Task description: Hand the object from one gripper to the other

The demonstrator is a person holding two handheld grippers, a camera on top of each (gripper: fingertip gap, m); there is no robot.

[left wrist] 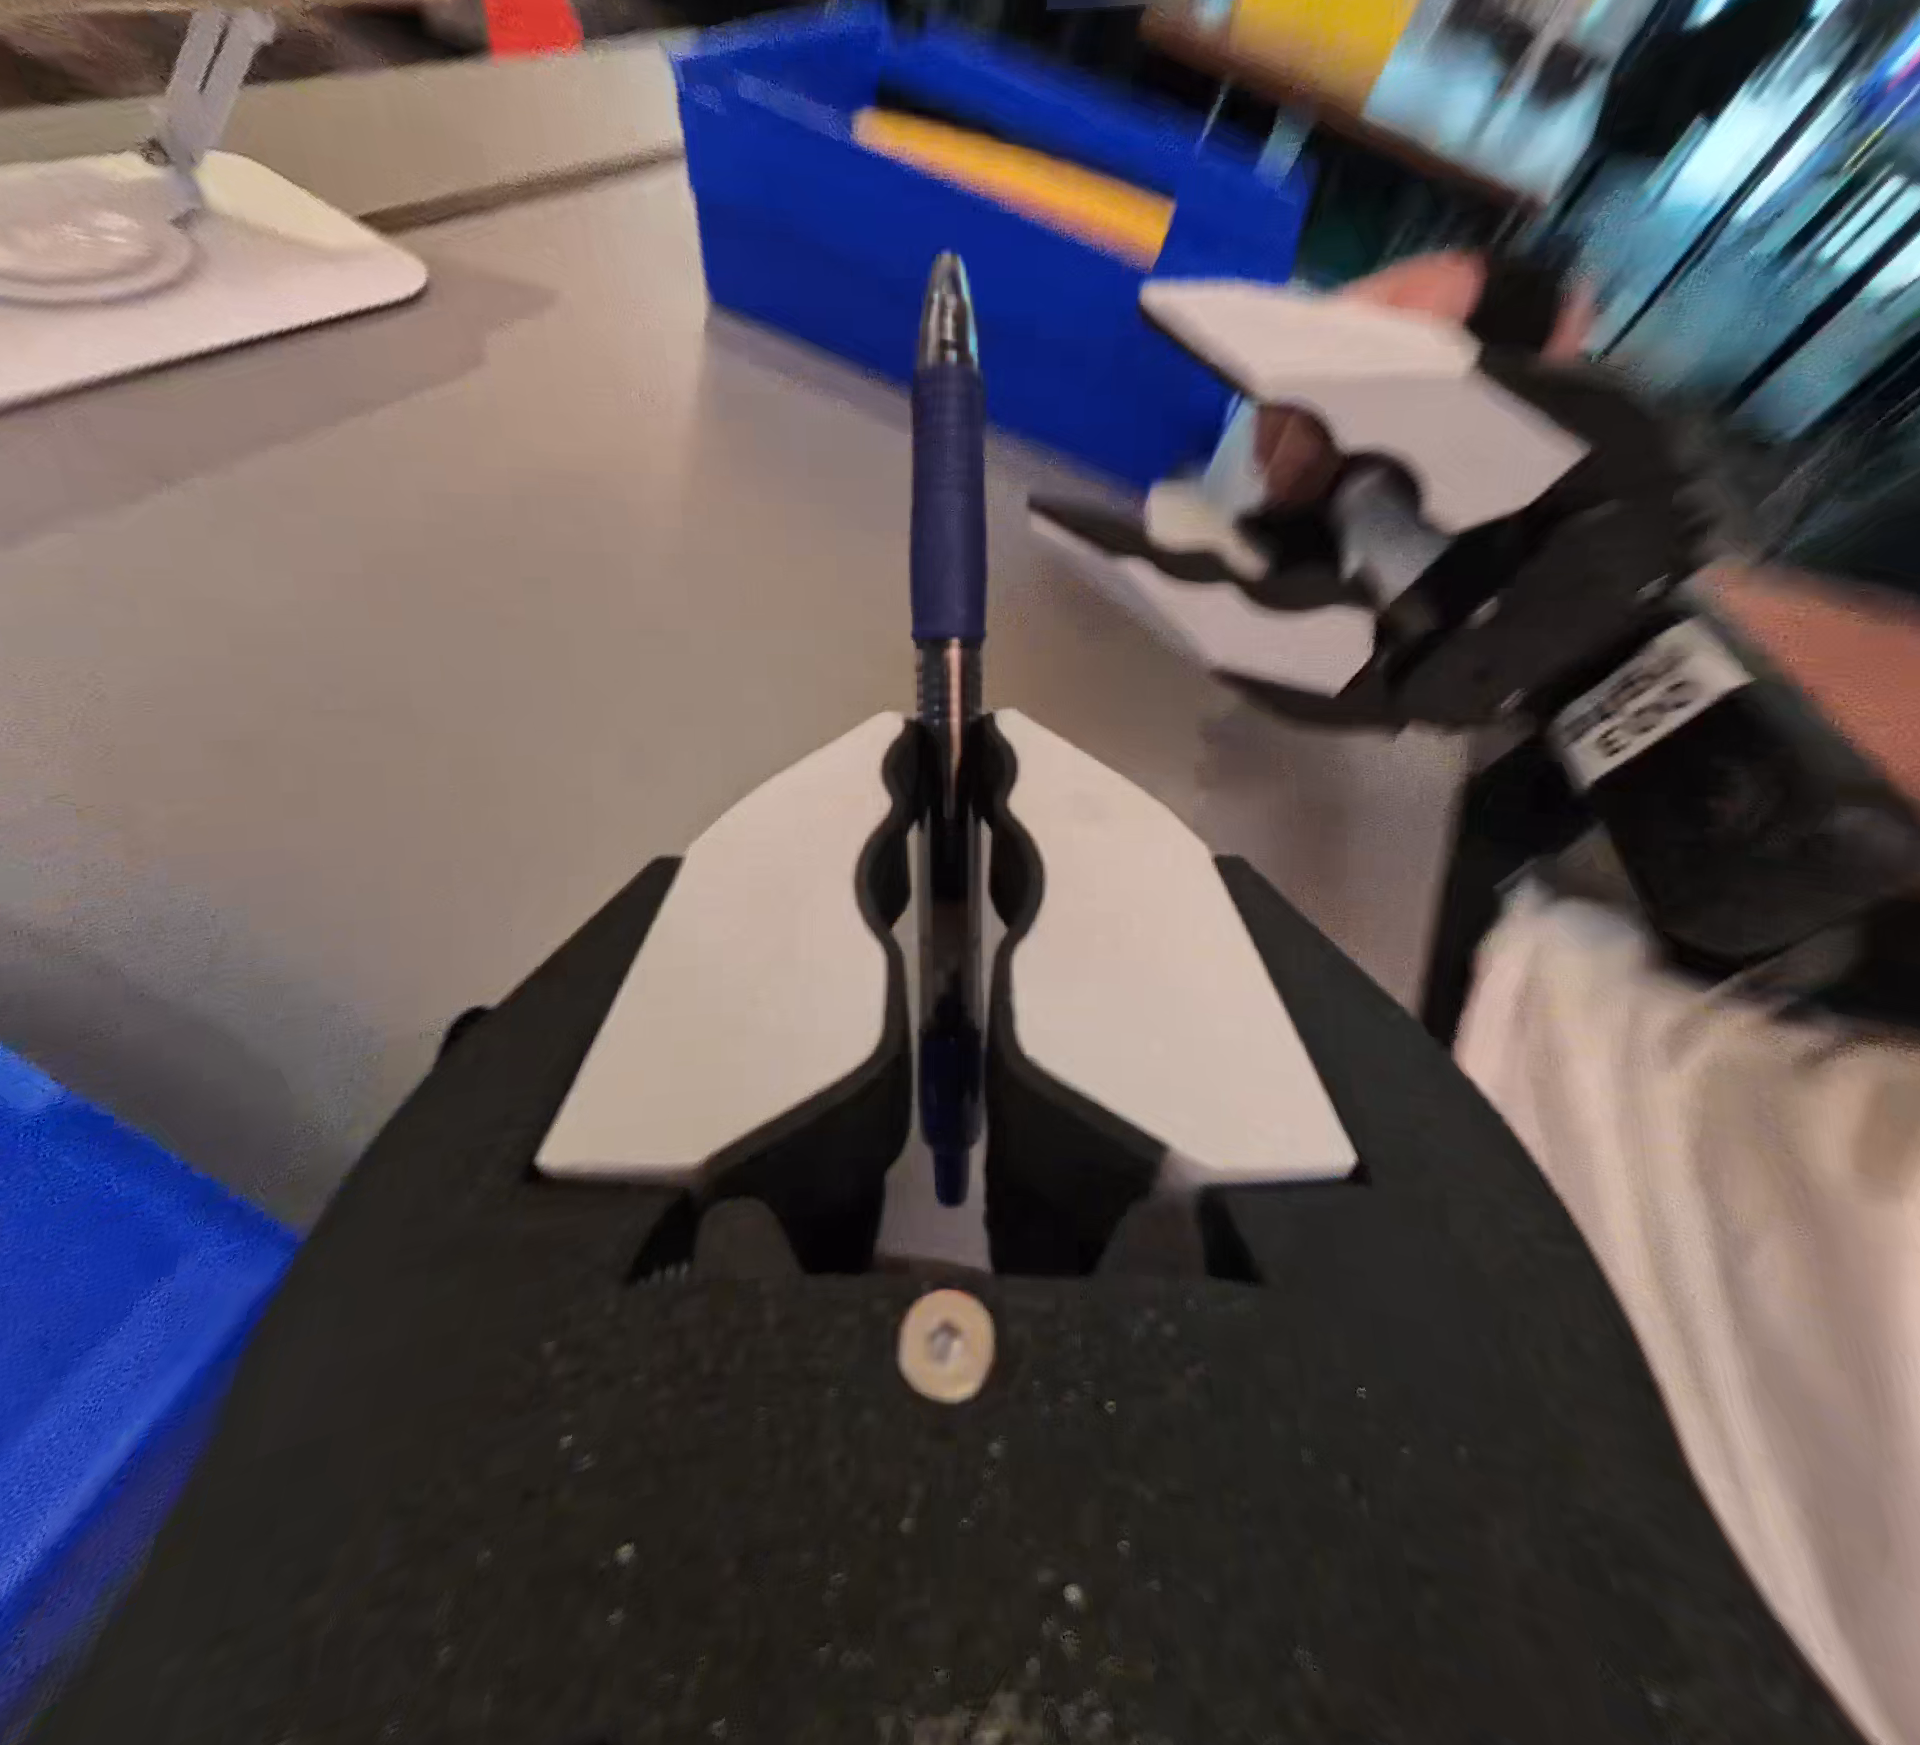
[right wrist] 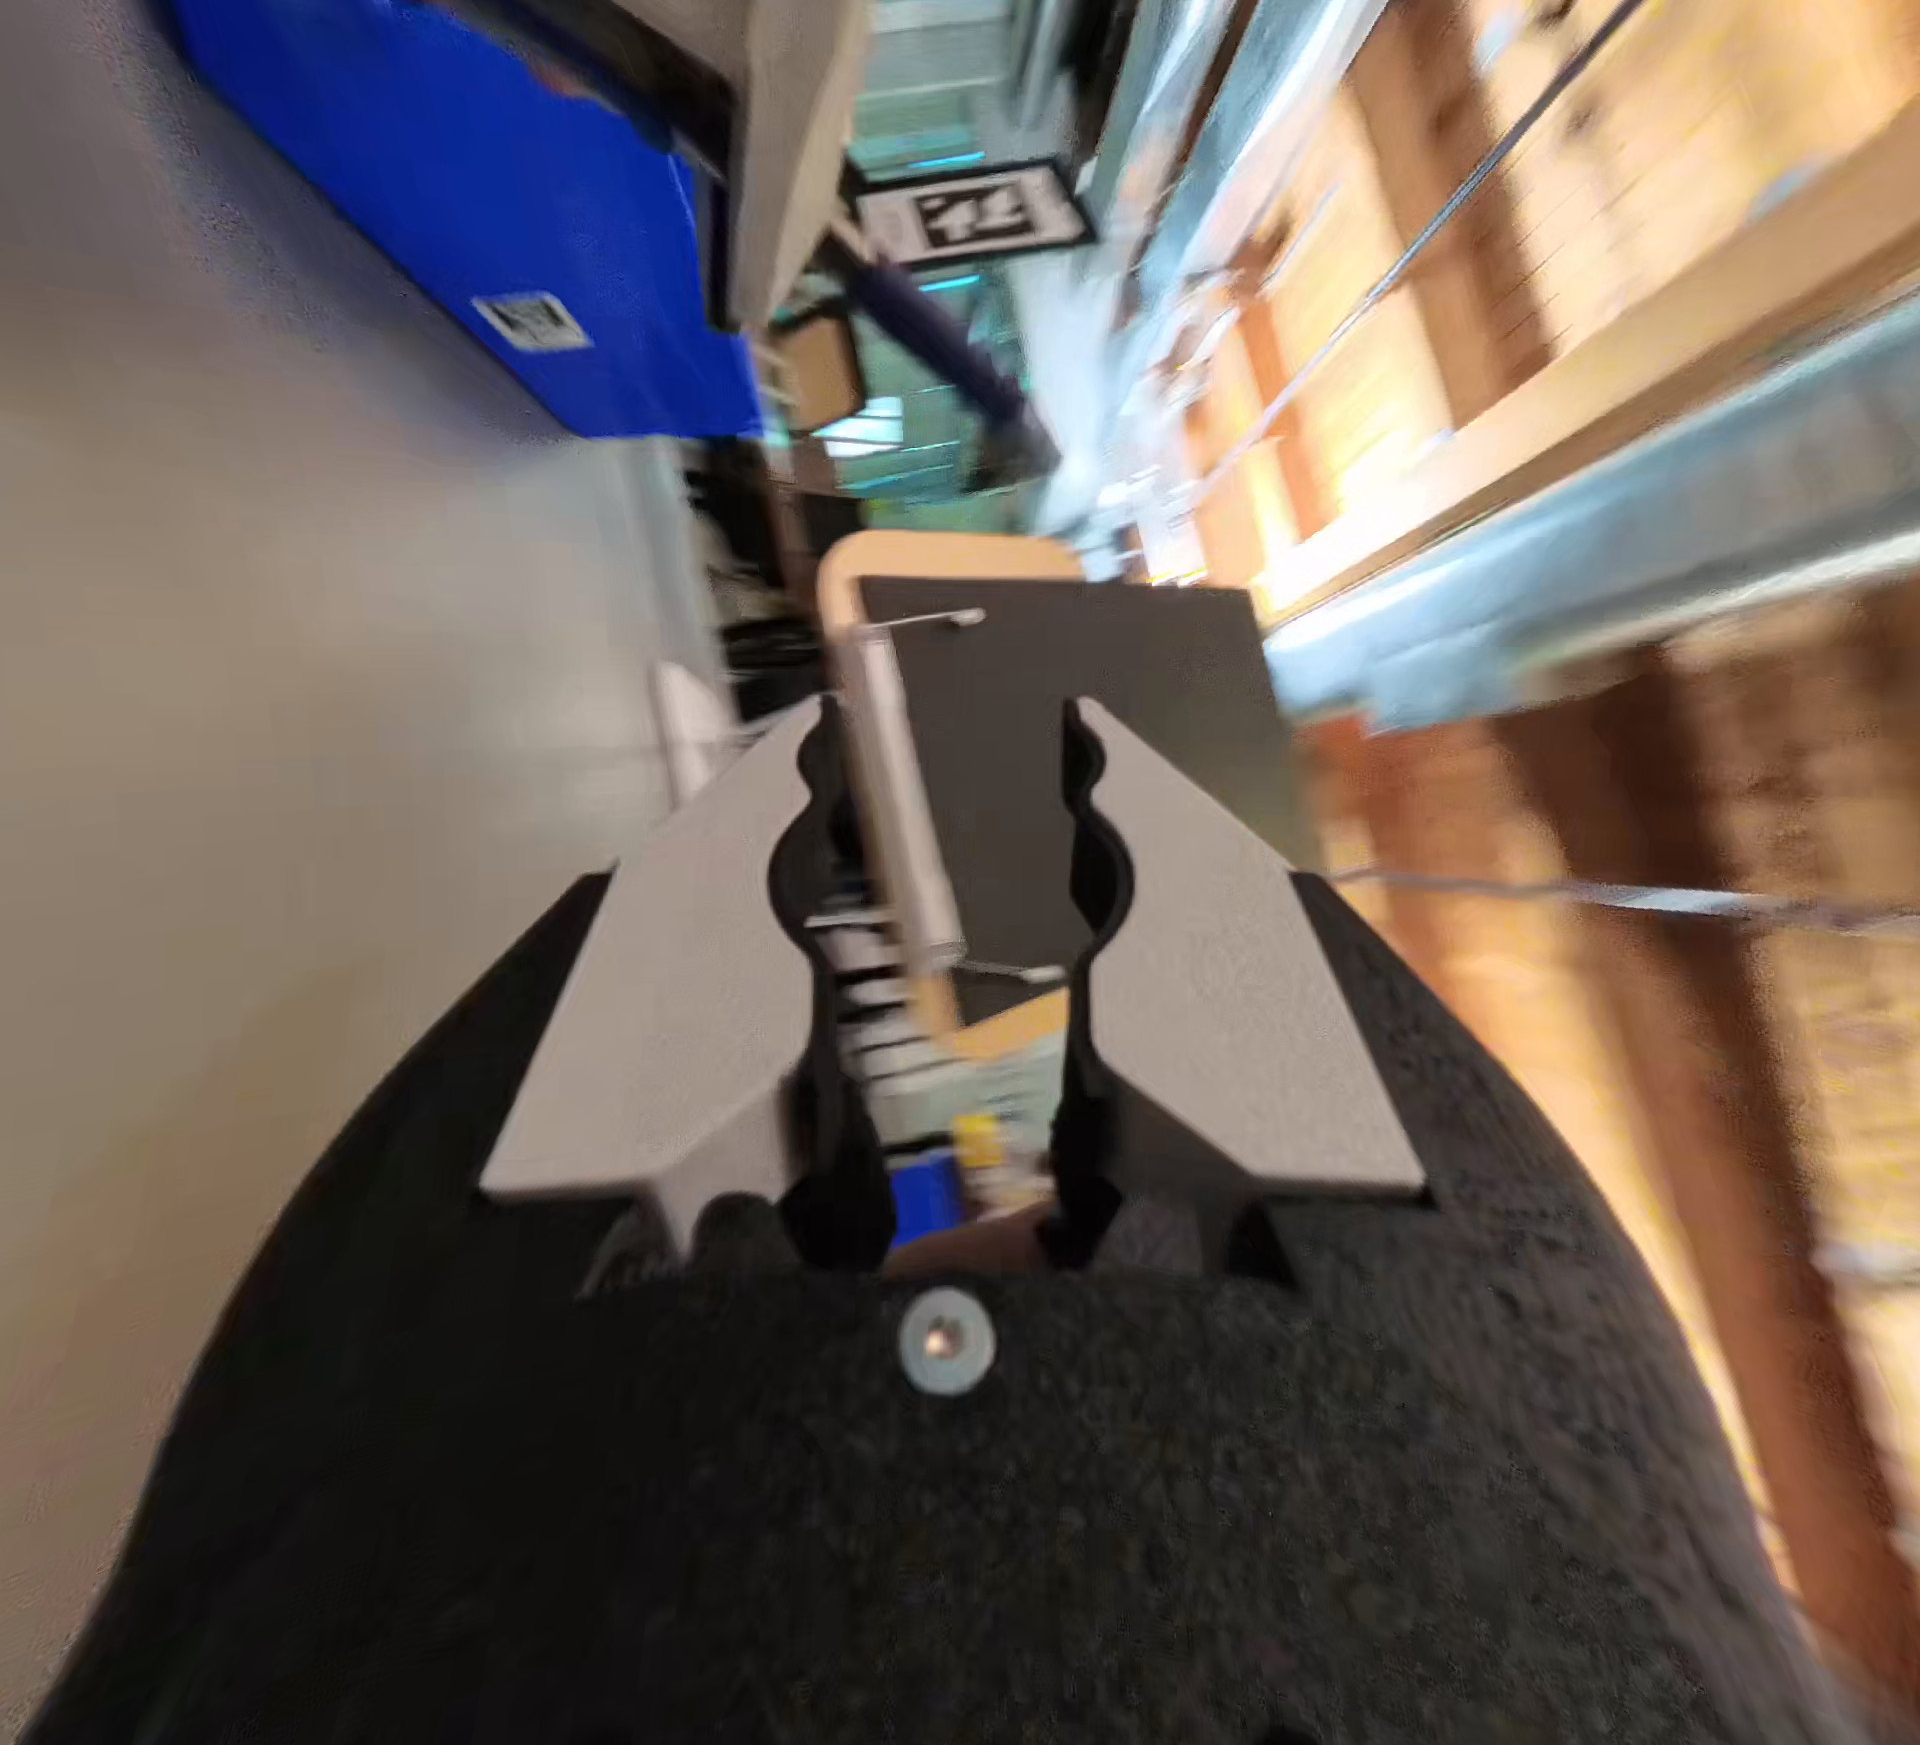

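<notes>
Left claw [left wrist: 948, 739] clamps the pen [left wrist: 948, 490] mid-frame, long axis pointing straight up-frame, while the empty right claw [left wrist: 1174, 490], jaws spread, sits center-right, beside the pen's blue grip, apart.

Navy-gripped pen [left wrist: 948, 490] (clear barrel), blue bin [left wrist: 987, 168], grey fingers [left wrist: 769, 957]

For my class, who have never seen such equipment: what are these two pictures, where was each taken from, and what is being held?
A person holds two hand-held grippers, each carrying a camera looking along its fingers. In the left wrist view, the left gripper is shut on a blue pen pointing forward. The right gripper, open and empty, is off to the right. On the grey table stand a blue bin and a white stand. The right wrist view is tilted and blurred; its open jaws hold nothing.
</notes>
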